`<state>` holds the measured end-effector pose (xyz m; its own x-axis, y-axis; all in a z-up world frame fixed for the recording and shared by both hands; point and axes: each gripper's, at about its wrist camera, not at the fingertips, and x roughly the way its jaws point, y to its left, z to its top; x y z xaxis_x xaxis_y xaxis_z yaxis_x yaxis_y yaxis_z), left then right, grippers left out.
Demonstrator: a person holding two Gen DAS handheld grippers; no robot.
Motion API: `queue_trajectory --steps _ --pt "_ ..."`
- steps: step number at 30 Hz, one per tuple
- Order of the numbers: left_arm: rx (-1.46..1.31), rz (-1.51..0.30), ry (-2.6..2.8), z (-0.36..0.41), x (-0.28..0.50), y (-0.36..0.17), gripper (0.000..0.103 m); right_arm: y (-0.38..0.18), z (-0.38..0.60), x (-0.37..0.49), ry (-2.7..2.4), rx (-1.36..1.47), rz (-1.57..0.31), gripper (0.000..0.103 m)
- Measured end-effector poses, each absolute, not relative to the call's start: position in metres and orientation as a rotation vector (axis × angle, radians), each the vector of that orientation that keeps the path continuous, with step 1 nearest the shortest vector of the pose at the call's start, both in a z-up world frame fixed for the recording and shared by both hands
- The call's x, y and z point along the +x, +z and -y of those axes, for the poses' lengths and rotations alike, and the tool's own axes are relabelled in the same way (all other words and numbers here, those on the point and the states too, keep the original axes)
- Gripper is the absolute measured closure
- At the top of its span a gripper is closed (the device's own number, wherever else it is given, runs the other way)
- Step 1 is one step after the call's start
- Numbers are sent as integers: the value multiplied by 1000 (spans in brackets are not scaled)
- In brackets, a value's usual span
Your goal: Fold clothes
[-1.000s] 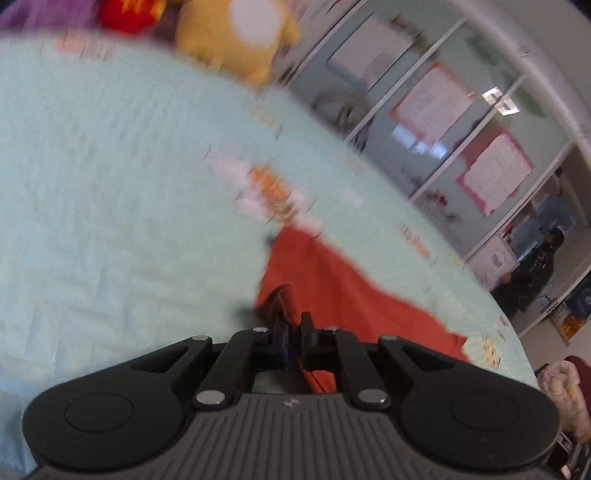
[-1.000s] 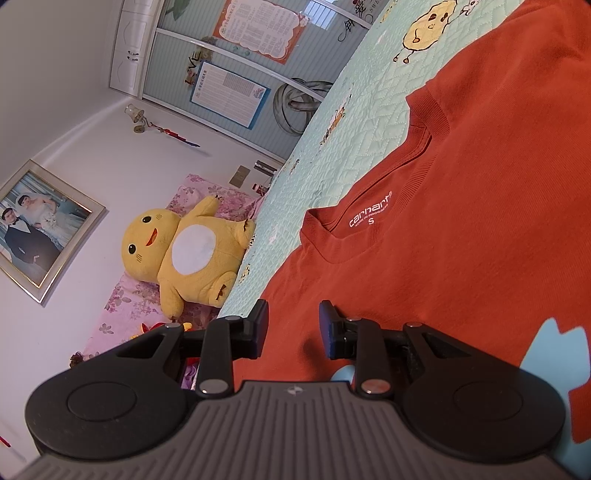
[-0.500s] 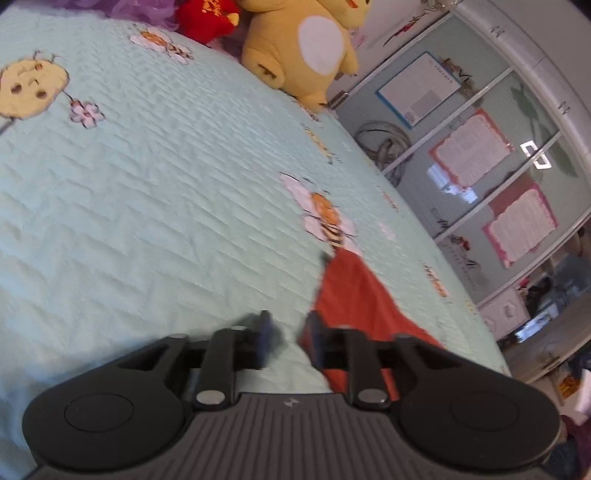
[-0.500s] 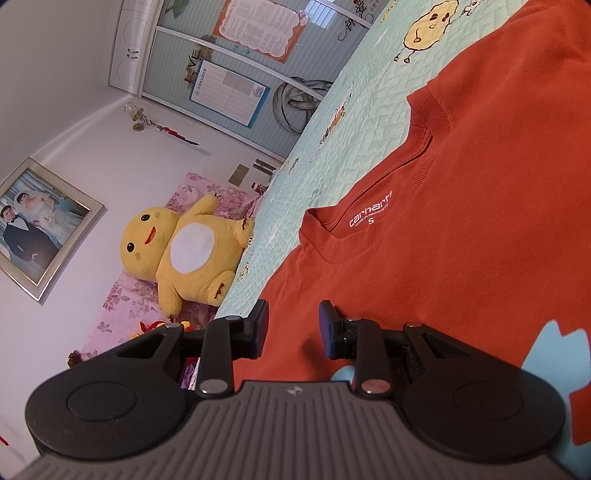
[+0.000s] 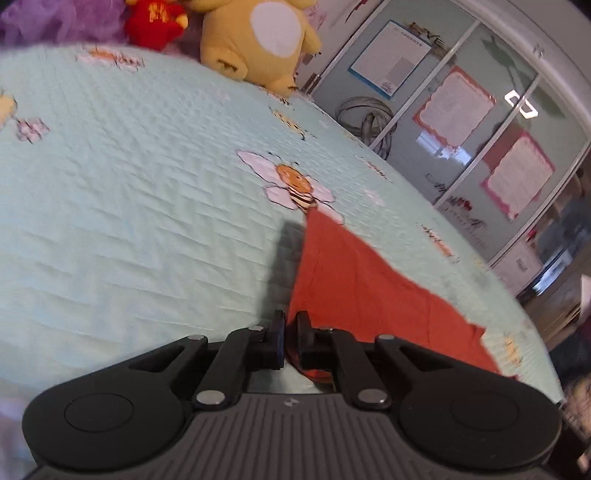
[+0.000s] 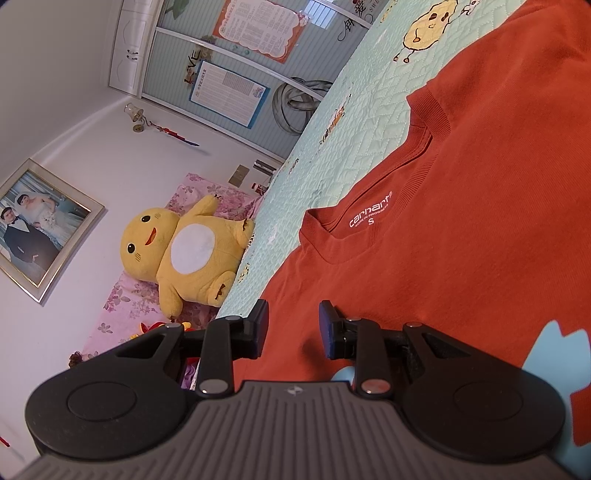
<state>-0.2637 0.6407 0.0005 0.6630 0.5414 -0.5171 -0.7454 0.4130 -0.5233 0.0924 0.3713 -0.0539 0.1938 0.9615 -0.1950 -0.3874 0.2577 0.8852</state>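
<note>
Left wrist view: left gripper [image 5: 287, 334] with its 2 fingers drawn almost together, having just closed on a fold of the orange T-shirt [image 5: 354, 284]. Cloth shows in the narrow gap between the fingers and bunches just below the right one. From the fingertips the shirt runs away as a taut wedge to a point near a bee picture [image 5: 295, 182] on the pale green quilt [image 5: 129, 206]; the cloth's left edge stands lifted, with a dark shadow beside it on the quilt. Beyond the bed sit a yellow plush toy [image 5: 258, 40] and a red plush toy [image 5: 155, 20].

Right wrist view: right gripper [image 6: 293, 328] with its 2 fingers apart and nothing pressed between them. The T-shirt [image 6: 461, 240] lies flat on the quilt [image 6: 369, 114], beneath and ahead of the fingertips, its shoulder area showing through the gap. The collar [image 6: 373, 206], with its white label print, lies farther ahead and to the right of the fingers. The yellow plush toy [image 6: 188, 251] sits at the left, on a pink floral cloth [image 6: 122, 306], below a framed photograph [image 6: 40, 225] on the wall.
</note>
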Motion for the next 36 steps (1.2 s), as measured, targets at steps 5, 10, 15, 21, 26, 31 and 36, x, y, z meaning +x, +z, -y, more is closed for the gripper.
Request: queue_trajectory --steps 5,10,15,21,26,31,36 --pt "-749 -309 930 -655 -264 11 84 -54 -372 93 1104 802 -898 73" --pt "-628 -204 974 -653 -242 46 47 -54 -371 94 1105 802 -897 73" --pt "-627 -228 784 -665 -192 56 40 -54 -370 94 1107 806 -898 73" --pt "-730 -365 948 -718 -200 20 34 -54 -372 94 1108 810 -899 73" --pt "-715 -259 855 -727 -209 13 33 -54 -372 92 1107 808 -897 73" --pt "-762 -245 795 -738 -203 14 65 -53 -372 92 1109 806 -896 73" --pt "-650 -241 723 -701 -191 31 84 -52 -372 93 1109 806 -897 73"
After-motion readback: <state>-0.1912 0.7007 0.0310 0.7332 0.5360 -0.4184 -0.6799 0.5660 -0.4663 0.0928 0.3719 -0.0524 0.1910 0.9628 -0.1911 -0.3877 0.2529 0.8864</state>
